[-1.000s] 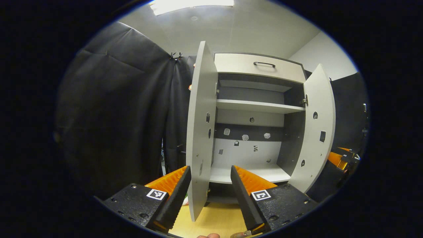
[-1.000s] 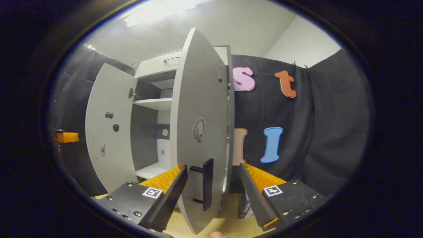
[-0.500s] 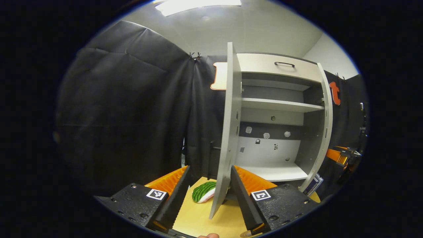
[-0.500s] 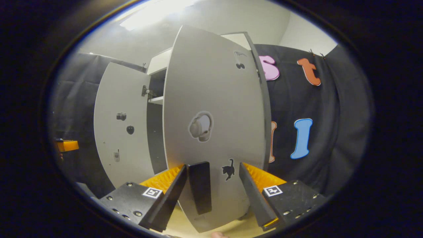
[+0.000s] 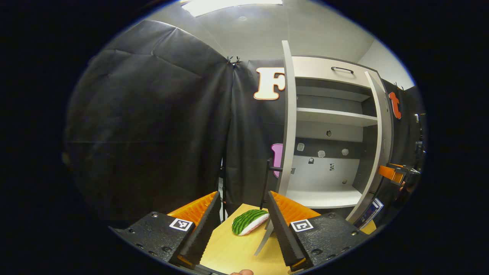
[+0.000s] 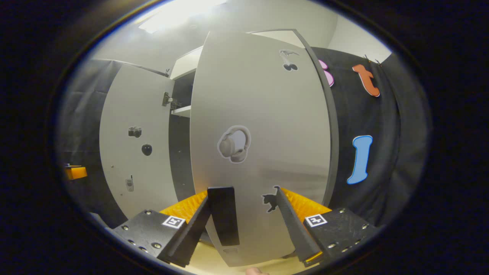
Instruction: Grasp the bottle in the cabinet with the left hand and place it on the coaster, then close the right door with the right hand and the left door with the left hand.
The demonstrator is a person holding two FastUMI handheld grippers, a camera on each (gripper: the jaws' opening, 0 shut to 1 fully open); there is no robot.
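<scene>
The white cabinet (image 5: 324, 72) stands with both doors ajar. In the left gripper view its left door (image 5: 288, 114) is edge-on, just right of my open left gripper (image 5: 240, 229), and nothing sits between the fingers. The right door (image 5: 379, 130) stands at the cabinet's far side. In the right gripper view the right door's front face (image 6: 259, 114) looms close. Its black handle (image 6: 223, 215) sits between the fingers of my open right gripper (image 6: 238, 227), near the left finger. The left door (image 6: 133, 141) hangs wide open beyond.
A watermelon-slice toy (image 5: 250, 221) lies on the wooden table (image 5: 233, 252) by the left door's foot. The other gripper (image 5: 393, 173) shows past the right door. Black cloth walls close in on the left and behind. A small box (image 5: 368, 212) leans below the right door.
The right door has swung towards shut, with its front face now turned to the right gripper. The left gripper has shifted left, so the left door went edge-on and the watermelon toy came into view.
</scene>
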